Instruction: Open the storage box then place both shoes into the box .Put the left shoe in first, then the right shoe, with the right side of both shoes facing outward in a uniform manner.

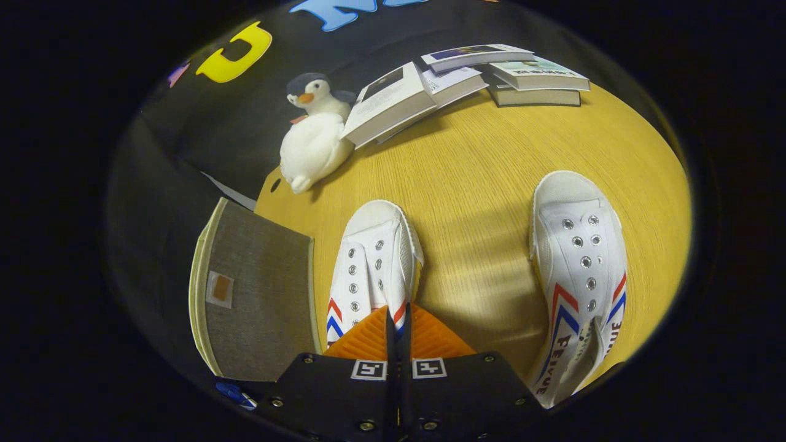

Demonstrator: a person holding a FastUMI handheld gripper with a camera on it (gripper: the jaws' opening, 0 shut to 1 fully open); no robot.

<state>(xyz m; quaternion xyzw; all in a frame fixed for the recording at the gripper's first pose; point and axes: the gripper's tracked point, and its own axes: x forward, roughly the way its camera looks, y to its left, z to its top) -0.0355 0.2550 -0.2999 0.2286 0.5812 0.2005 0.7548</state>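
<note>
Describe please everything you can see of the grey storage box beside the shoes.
The storage box looks like grey woven fabric with a pale cream edge along its sides and a small pale patch with a brown centre on its lid. The lid is closed. It sits off the table's edge, next to the nearer white shoe. The gripper, fingers shut together, hangs over that shoe's heel, not touching the box.
</note>
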